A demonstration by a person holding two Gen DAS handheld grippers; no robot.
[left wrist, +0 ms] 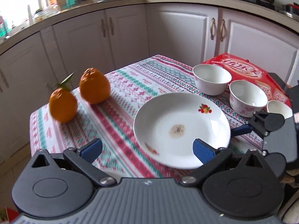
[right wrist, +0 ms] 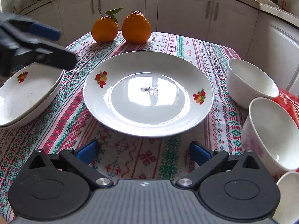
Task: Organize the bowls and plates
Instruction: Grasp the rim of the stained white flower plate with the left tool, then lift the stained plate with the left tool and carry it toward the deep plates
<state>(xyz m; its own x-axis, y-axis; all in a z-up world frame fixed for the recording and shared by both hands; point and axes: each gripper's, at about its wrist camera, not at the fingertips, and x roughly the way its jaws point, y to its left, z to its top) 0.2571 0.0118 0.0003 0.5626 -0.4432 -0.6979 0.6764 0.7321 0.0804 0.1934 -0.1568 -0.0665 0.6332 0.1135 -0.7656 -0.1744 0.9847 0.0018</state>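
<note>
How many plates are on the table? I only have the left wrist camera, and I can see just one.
Observer: Two at least. The right wrist view shows a second plate to the left of the centre plate you can see.
Operator: Where is my left gripper relative to that one?
Observer: The left gripper is above the second plate's far rim, with its jaws open and nothing between them.
Operator: And the right gripper? I only catch its side.
Observer: The right gripper is open and empty, with its fingers just short of the centre plate's near rim.
</note>
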